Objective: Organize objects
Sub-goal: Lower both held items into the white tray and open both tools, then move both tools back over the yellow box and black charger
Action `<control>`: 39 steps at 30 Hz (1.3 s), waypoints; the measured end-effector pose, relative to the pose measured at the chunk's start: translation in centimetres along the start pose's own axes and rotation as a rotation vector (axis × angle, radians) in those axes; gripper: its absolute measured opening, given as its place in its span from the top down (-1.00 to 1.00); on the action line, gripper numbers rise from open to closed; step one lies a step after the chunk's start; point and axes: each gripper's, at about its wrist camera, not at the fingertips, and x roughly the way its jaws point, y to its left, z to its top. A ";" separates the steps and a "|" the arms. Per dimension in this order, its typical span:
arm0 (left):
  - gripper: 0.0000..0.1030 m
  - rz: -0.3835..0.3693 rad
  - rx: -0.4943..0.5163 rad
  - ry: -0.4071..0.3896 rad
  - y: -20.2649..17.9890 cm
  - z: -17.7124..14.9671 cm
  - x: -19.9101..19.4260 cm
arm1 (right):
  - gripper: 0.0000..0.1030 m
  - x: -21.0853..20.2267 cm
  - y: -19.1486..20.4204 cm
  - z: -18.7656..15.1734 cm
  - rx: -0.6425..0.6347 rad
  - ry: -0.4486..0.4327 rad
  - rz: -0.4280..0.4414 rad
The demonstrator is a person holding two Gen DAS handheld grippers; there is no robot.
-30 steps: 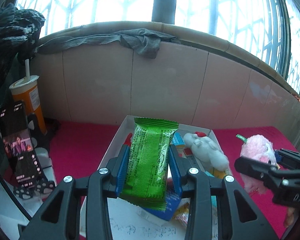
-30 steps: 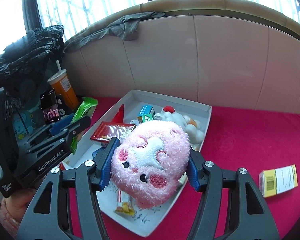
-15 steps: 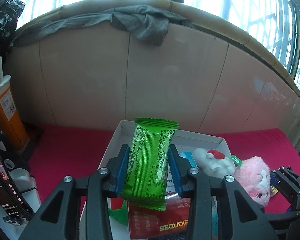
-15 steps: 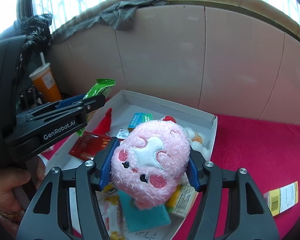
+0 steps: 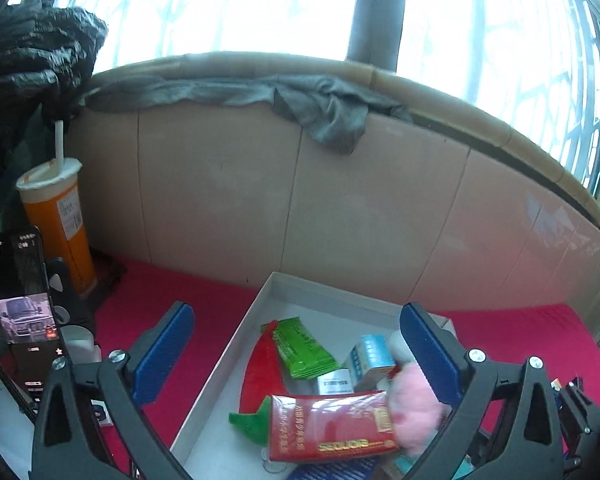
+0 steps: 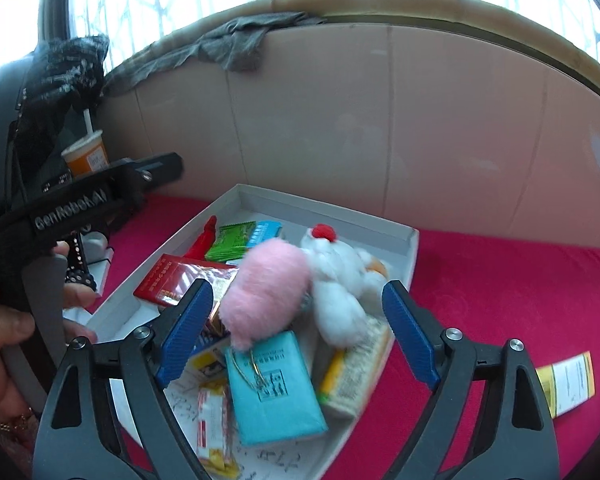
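A white box (image 5: 220, 364) of small goods sits on the red cloth. My left gripper (image 5: 296, 350) hovers over it, its jaws opening wide and holding nothing. The green snack packet (image 5: 304, 350) lies loose in the box beside a red chilli toy (image 5: 260, 368). My right gripper (image 6: 296, 330) is over the near end of the box (image 6: 328, 208), its jaws opening. The pink plush (image 6: 268, 288), blurred, rests on the goods between its pads, touching neither. The plush (image 5: 416, 404) also shows low at the right in the left wrist view.
The box also holds a white plush chicken (image 6: 340, 280), a red packet (image 6: 180, 276) and a teal packet (image 6: 276, 384). An orange cup (image 5: 56, 220) and a phone (image 5: 20, 312) stand at the left. A yellow carton (image 6: 568, 380) lies on the cloth at right.
Both grippers have opened. The green packet dropped out of the left one into the box. The pink plush came free of the right pads and lies on the goods.
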 end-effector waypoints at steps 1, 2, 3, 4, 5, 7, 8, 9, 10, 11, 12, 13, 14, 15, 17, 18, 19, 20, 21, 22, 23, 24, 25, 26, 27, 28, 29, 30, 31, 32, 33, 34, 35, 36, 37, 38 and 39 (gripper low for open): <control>-1.00 -0.007 0.004 -0.004 -0.4 0.0 -0.6 | -0.70 -0.5 -0.4 -0.2 0.009 -0.005 -0.003; -1.00 -0.018 0.007 -0.009 -0.8 -0.1 -1.2 | -0.70 -0.9 -0.8 -0.4 0.016 -0.009 -0.007; -1.00 -0.027 0.008 -0.012 -0.7 -0.1 -1.6 | -0.70 -1.4 -1.1 -0.5 0.023 -0.013 -0.012; -1.00 -0.041 0.009 -0.018 -1.0 -0.1 -2.2 | -0.70 -2.1 -1.5 -0.8 0.029 -0.019 -0.015; -1.00 -0.055 0.012 -0.021 -1.2 -0.1 -2.5 | -0.70 -2.6 -1.8 -1.0 0.034 -0.027 -0.014; -1.00 -0.091 0.026 -0.027 -2.5 -0.4 -3.5 | -0.70 -3.9 -2.7 -1.6 0.045 -0.040 -0.018; -1.00 -0.111 0.036 -0.027 -3.3 -0.6 -3.8 | -0.70 -4.6 -3.3 -1.9 0.054 -0.045 -0.021; -1.00 -0.125 0.043 -0.025 -3.8 -0.7 -3.8 | -0.70 -5.2 -3.9 -2.3 0.065 -0.047 -0.026; -1.00 -0.147 0.056 -0.018 -4.7 -1.0 -4.0 | -0.70 -5.7 -4.5 -2.6 0.077 -0.048 -0.030; -1.00 -0.168 0.072 -0.008 -5.8 -1.3 -4.0 | -0.70 -6.2 -5.4 -2.9 0.093 -0.046 -0.035; -1.00 -0.177 0.085 0.001 -6.7 -1.7 -4.2 | -0.70 -6.7 -6.3 -3.3 0.109 -0.044 -0.044; -1.00 -0.188 0.110 0.019 -8.0 -2.1 -4.1 | -0.70 -7.0 -7.2 -3.6 0.123 -0.042 -0.055; -1.00 -0.194 0.130 0.032 -8.9 -2.5 -3.9 | -0.70 -7.3 -8.1 -3.8 0.137 -0.039 -0.069; -1.00 -0.203 0.153 0.044 -10.0 -3.0 -3.7 | -0.70 -7.7 -9.3 -4.2 0.153 -0.038 -0.088; -1.00 -0.222 0.200 0.069 -12.1 -4.1 -3.4 | -0.70 -8.6 -11.9 -4.9 0.187 -0.038 -0.131; -1.00 -0.235 0.219 0.083 -13.2 -4.6 -3.2 | -0.70 -9.2 -13.4 -5.3 0.210 -0.040 -0.156; -1.00 -0.254 0.240 0.101 -14.3 -5.3 -2.9 | -0.70 -9.8 -15.1 -5.7 0.238 -0.043 -0.185; -1.00 -0.267 0.258 0.115 -15.3 -5.9 -2.8 | -0.70 -10.5 -16.9 -6.1 0.266 -0.047 -0.220; -1.00 -0.281 0.281 0.131 -16.4 -6.4 -2.5 | -0.70 -11.1 -18.7 -6.5 0.294 -0.048 -0.260; -1.00 -0.297 0.316 0.147 -17.7 -7.1 -2.2 | -0.70 -11.5 -20.4 -6.9 0.317 -0.046 -0.301; -1.00 -0.310 0.347 0.161 -18.7 -7.6 -2.0 | -0.70 -11.9 -22.0 -7.3 0.339 -0.041 -0.349; -1.00 -0.324 0.387 0.175 -20.0 -8.2 -1.5 | -0.70 -12.2 -24.1 -7.9 0.364 -0.022 -0.413; -1.00 -0.337 0.435 0.192 -21.4 -8.9 -1.0 | -0.70 -12.3 -25.6 -8.3 0.385 0.002 -0.457; -1.00 -0.350 0.472 0.204 -22.5 -9.5 -0.6 | -0.70 -12.2 -27.2 -8.8 0.412 0.026 -0.491; -1.00 -0.375 0.510 0.213 -23.6 -10.1 -0.2 | -0.70 -12.2 -28.7 -9.4 0.445 0.046 -0.509; -1.00 -0.417 0.550 0.223 -24.8 -10.8 0.1 | -0.70 -12.1 -30.2 -10.0 0.481 0.059 -0.518; -1.00 -0.450 0.586 0.231 -26.1 -11.5 0.3 | -0.70 -12.0 -31.3 -10.5 0.507 0.069 -0.526; -1.00 -0.470 0.616 0.237 -27.1 -12.2 0.5 | -0.70 -11.8 -32.5 -11.1 0.533 0.084 -0.535; -1.00 -0.483 0.635 0.244 -27.9 -12.7 0.7 | -0.70 -11.5 -33.1 -11.4 0.544 0.093 -0.538; -1.00 -0.502 0.648 0.257 -28.8 -13.2 1.2 | -0.70 -11.2 -33.6 -11.7 0.547 0.104 -0.542; -1.00 -0.515 0.652 0.267 -29.4 -13.5 1.4 | -0.70 -10.8 -33.9 -11.8 0.543 0.117 -0.547; -1.00 -0.532 0.657 0.284 -30.0 -13.9 1.9 | -0.70 -10.3 -34.1 -11.9 0.535 0.131 -0.551; -1.00 -0.544 0.663 0.295 -30.5 -14.3 2.3 | -0.70 -9.9 -34.3 -11.9 0.530 0.141 -0.553; -1.00 -0.564 0.676 0.308 -31.0 -14.7 2.8 | -0.70 -9.3 -34.4 -11.8 0.525 0.148 -0.554; -1.00 -0.576 0.689 0.313 -31.3 -15.0 3.1 | -0.70 -9.0 -34.4 -11.7 0.525 0.150 -0.552; -1.00 -0.580 0.707 0.316 -31.7 -15.4 3.4 | -0.70 -8.7 -34.5 -11.6 0.528 0.152 -0.549; -1.00 -0.580 0.727 0.316 -32.1 -15.6 3.7 | -0.70 -8.7 -34.7 -11.6 0.530 0.153 -0.550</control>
